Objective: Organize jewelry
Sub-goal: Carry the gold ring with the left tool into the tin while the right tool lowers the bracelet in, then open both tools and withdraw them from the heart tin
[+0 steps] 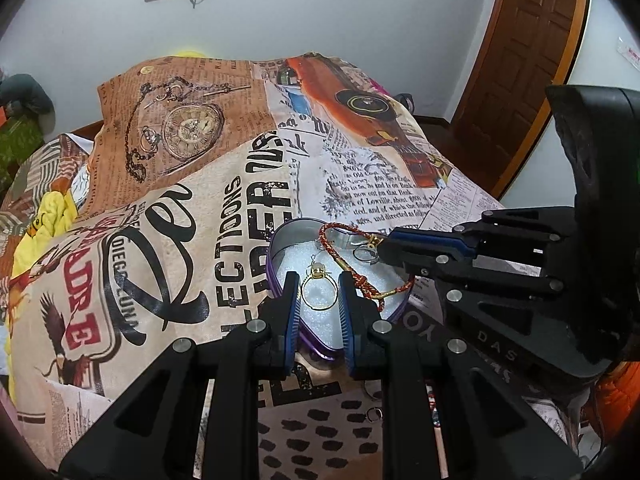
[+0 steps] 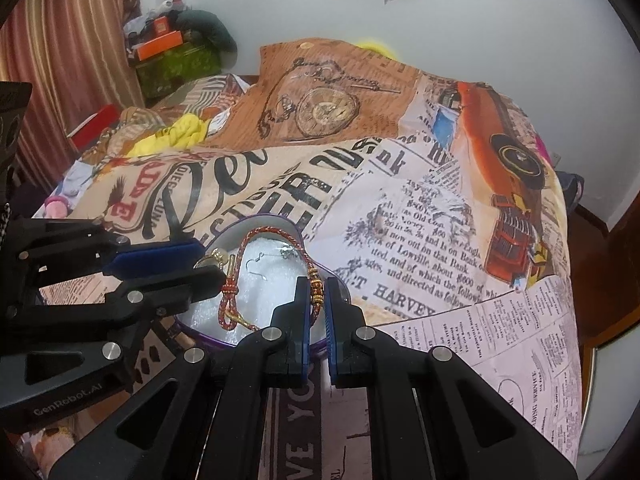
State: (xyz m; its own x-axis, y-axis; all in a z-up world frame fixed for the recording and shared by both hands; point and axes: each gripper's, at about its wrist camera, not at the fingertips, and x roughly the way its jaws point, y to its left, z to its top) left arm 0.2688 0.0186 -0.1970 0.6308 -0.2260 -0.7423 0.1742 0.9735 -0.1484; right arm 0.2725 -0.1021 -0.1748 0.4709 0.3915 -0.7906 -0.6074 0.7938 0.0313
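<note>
in the foam-lined heart tin [image 1: 276,264], right claw [image 2: 318,296] pinching braided red-gold bracelet [image 2: 240,268], left claw [image 1: 319,292] parted around gold ring [image 1: 317,290]

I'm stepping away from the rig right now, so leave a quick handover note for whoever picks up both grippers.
Left gripper: open, fingers either side of the gold ring, which lies on the white foam in the heart-shaped tin.
Right gripper: shut on the red braided bracelet at its beaded section; the rest drapes across the tin, partly over the rim.
Done: ring, a hook earring and a silver ring are in the tin.
Left: settle the bracelet fully inside, release it, then collect the small rings on the cloth in front of the tin.
</note>
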